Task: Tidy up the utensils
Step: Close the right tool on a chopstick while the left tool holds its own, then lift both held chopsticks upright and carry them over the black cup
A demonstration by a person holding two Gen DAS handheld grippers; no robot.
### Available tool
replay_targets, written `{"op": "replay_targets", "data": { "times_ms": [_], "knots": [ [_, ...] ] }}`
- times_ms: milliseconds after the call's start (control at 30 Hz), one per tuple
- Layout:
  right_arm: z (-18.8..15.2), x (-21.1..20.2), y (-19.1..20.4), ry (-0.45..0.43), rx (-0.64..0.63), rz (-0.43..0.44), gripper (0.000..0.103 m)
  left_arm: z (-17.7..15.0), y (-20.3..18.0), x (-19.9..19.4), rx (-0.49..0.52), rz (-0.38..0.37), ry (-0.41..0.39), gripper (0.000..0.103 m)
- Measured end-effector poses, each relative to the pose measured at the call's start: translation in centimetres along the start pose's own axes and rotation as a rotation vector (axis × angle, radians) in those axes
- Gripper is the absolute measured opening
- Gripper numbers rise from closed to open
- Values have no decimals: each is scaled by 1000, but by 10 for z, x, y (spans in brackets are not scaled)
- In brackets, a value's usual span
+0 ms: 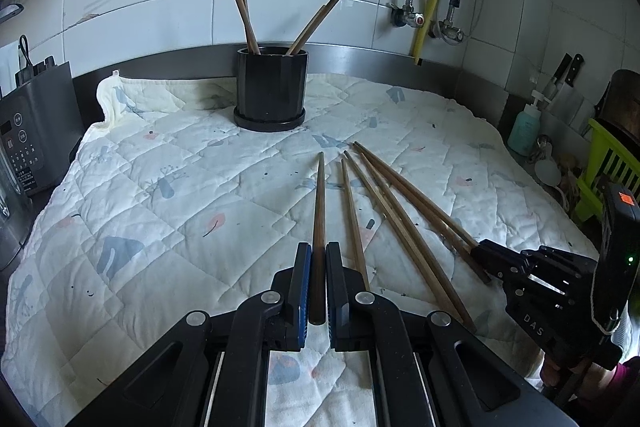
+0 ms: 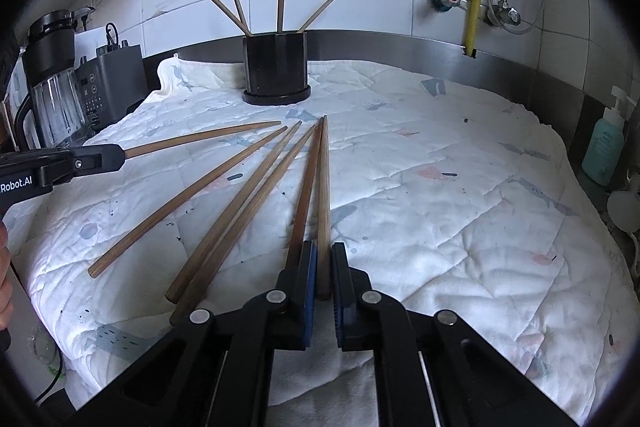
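While the left gripper (image 1: 318,291) is squeezed tight on one chopstick (image 1: 319,219) near its thick end, the right gripper (image 2: 324,277) is pinched on another chopstick (image 2: 324,203) the same way. Four more loose chopsticks (image 2: 240,203) lie fanned out on the quilted cloth (image 2: 440,227), and some already stand in the black cup (image 2: 276,69) at the back. These sticks look light, thin and stiff. They may be smooth and could slip or swing, so holding the thick end firmly seems best.
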State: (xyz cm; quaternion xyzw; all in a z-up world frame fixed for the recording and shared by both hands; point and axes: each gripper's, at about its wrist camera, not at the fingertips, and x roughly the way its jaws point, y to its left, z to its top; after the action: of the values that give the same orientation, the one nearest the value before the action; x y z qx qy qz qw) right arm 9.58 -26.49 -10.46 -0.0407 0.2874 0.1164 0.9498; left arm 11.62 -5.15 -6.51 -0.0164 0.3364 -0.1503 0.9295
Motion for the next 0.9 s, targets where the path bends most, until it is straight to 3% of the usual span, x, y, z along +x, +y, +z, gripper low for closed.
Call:
{"op": "replay_targets", "data": {
  "times_ms": [200, 467, 900],
  "knots": [
    [17, -14, -1, -43, -16, -9, 9, 16, 6, -6, -8, -3, -21, 7],
    [67, -33, -8, -120, -75, -23, 9, 54, 14, -14, 7, 6, -49, 7],
    [154, -24, -28, -98, -139, 27, 9, 126, 36, -20, 33, 9, -82, 7]
  ]
}}
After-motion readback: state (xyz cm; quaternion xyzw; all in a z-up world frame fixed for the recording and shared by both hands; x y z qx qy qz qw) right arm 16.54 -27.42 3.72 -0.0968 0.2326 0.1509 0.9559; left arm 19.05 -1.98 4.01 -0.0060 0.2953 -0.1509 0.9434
